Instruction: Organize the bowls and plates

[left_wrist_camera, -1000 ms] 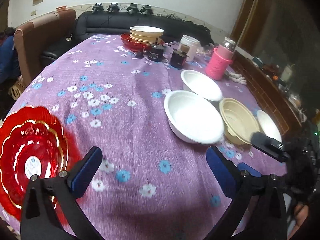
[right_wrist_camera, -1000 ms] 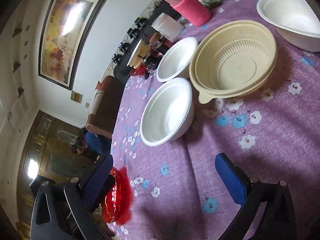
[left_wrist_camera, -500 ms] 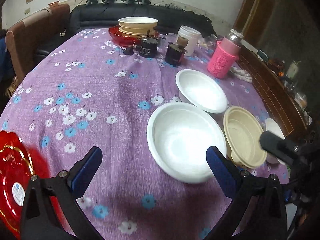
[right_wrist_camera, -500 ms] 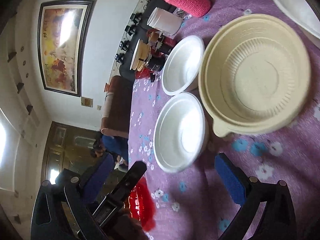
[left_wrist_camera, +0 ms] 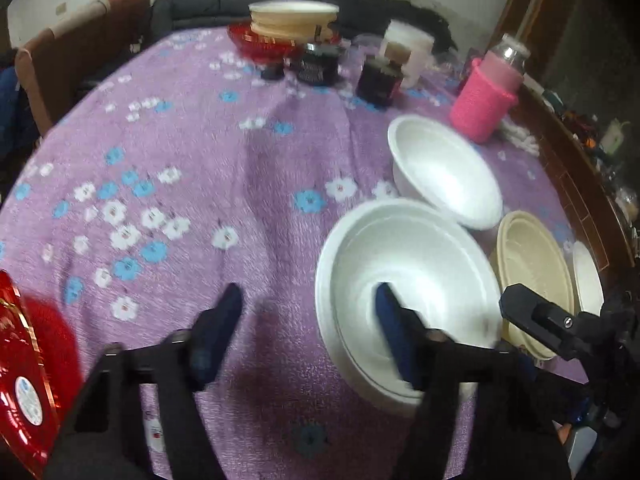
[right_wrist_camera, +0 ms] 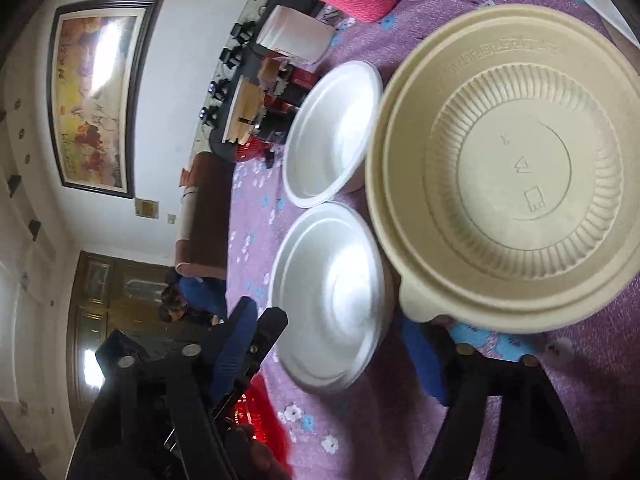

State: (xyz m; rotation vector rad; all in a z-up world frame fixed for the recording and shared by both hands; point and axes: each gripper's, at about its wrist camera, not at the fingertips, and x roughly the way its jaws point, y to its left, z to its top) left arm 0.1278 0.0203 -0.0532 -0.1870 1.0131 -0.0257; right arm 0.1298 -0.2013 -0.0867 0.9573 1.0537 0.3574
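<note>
A large white foam bowl (left_wrist_camera: 408, 272) (right_wrist_camera: 332, 300) stands on the purple flowered cloth (left_wrist_camera: 200, 184). My left gripper (left_wrist_camera: 304, 332) straddles its near left rim, one finger inside the bowl and one over the cloth. Its jaws are closing and the pads are clear of the rim. A ribbed beige bowl (right_wrist_camera: 512, 168) (left_wrist_camera: 532, 280) stands right of the white one. My right gripper (right_wrist_camera: 328, 356) is closing too, its right finger just under the beige bowl's tab, with no pad touching. A smaller white bowl (left_wrist_camera: 444, 172) (right_wrist_camera: 332, 136) stands behind. A red plate (left_wrist_camera: 28, 380) lies near left.
At the far edge a red dish carries stacked beige bowls (left_wrist_camera: 292, 20), with dark jars (left_wrist_camera: 380, 76), a white tub (left_wrist_camera: 408, 48) and a pink-sleeved bottle (left_wrist_camera: 488, 96) nearby. Another white dish (left_wrist_camera: 588, 276) lies far right. A person in blue (right_wrist_camera: 196, 292) sits beyond the table.
Both grippers have moved forward and down toward the bowls, and their jaws have narrowed. The left gripper's right finger now sits inside the large white bowl. The red plate has slid toward the view's left edge.
</note>
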